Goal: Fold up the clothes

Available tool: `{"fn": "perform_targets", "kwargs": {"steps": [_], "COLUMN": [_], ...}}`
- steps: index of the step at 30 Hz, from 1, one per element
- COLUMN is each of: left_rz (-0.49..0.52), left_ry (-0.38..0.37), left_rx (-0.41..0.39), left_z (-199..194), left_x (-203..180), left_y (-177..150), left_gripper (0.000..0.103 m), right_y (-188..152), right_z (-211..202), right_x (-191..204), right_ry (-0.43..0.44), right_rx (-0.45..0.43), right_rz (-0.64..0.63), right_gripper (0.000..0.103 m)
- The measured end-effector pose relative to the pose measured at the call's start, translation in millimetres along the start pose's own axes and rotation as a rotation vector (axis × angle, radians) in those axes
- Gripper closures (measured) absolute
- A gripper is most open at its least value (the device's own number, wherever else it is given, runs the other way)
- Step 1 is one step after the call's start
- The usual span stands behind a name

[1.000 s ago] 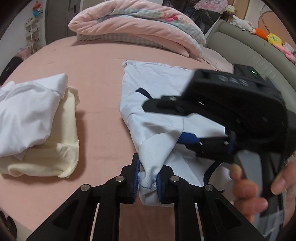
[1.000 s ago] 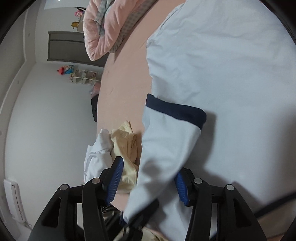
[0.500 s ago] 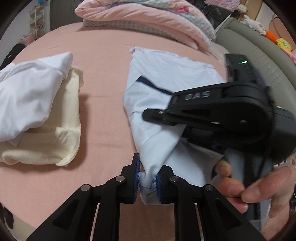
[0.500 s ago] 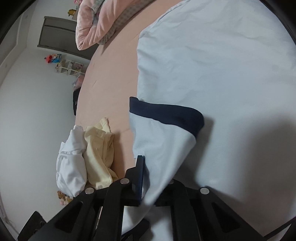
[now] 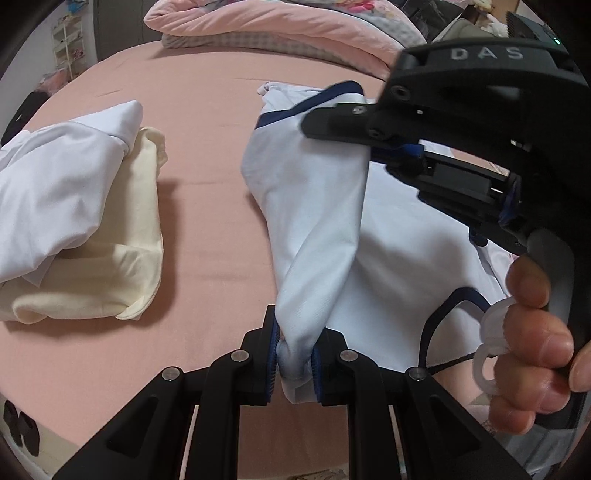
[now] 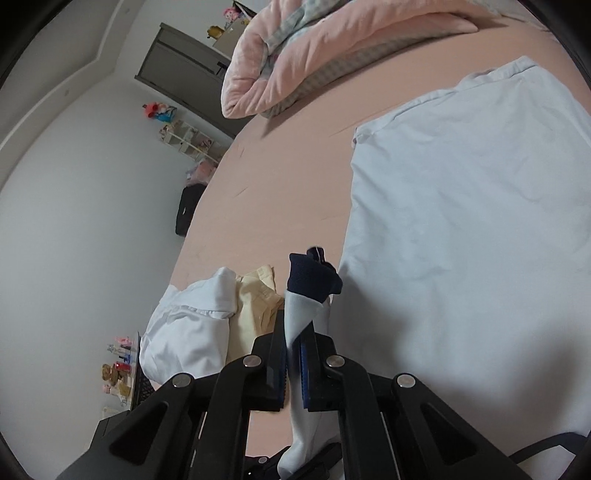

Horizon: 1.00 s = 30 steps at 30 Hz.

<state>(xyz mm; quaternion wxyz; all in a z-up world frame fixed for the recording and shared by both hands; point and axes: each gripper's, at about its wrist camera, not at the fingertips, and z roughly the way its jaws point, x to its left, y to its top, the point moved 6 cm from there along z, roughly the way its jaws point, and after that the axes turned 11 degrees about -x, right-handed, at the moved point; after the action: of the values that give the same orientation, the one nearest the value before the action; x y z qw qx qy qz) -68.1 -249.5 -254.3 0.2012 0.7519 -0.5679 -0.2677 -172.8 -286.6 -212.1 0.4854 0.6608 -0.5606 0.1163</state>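
Pinching the pale blue shirt (image 5: 317, 206): left gripper (image 5: 294, 356) and right gripper (image 6: 293, 363) fingers.

The left wrist camera sat low and close above the bed (image 5: 207, 147), facing toward 12 o'clock, where the pink quilt (image 5: 266, 26) lay. The right wrist camera was rolled to one side, and its quilt (image 6: 332, 48) appeared at 1 o'clock. Both views shared the light blue shirt (image 5: 317, 206) (image 6: 461, 206) and the folded pile (image 5: 74, 206) (image 6: 207, 321).
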Motion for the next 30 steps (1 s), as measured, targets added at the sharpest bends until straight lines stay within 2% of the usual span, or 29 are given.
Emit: {"fn": "perform_targets", "kwargs": {"steps": [7,11,12,15,16,19,22,26,30], "left_rz": [-0.008,-0.075,-0.095,-0.163,-0.184,-0.241,-0.266,-0.260,-0.241], "left_ry": [-0.056,-0.093,-0.104,-0.114,-0.119,-0.159,-0.152,-0.110,-0.119], "left_rx": [0.041,0.049,0.052,0.054,0.051,0.026,0.014,0.065,0.080], "left_z": [4.9,3.5,3.0,-2.5,-6.1,-10.2,-4.3,13.4,33.1], "left_x": [-5.0,3.7,6.4,21.0,25.6,34.6,45.5,42.8,35.7], "left_y": [-1.8,4.0,5.5,11.6,12.5,26.6,45.2,67.8,92.9], "left_gripper": [0.090,0.088,0.082,0.048,0.046,0.044,0.043,0.043,0.043], "right_y": [-8.5,-12.3,-12.6,-14.0,-14.2,-14.7,-17.1,-21.4,-25.3], "right_z": [-9.7,-10.0,-10.2,-11.7,-11.5,-10.1,-9.0,-7.3,-5.9], "right_x": [-35.0,-49.5,-51.8,-55.2,-55.9,-57.0,-59.7,-65.5,-69.2], "right_ry": [-0.052,-0.043,-0.039,-0.021,-0.015,-0.027,-0.031,-0.027,-0.030], "right_rx": [0.027,0.040,0.043,0.051,0.054,0.065,0.075,0.089,0.102], "right_rz": [0.069,0.121,0.127,0.151,0.157,0.144,0.147,0.166,0.171], "right_gripper": [0.099,0.099,0.099,0.099,0.099,0.099,0.099,0.099,0.099]}}
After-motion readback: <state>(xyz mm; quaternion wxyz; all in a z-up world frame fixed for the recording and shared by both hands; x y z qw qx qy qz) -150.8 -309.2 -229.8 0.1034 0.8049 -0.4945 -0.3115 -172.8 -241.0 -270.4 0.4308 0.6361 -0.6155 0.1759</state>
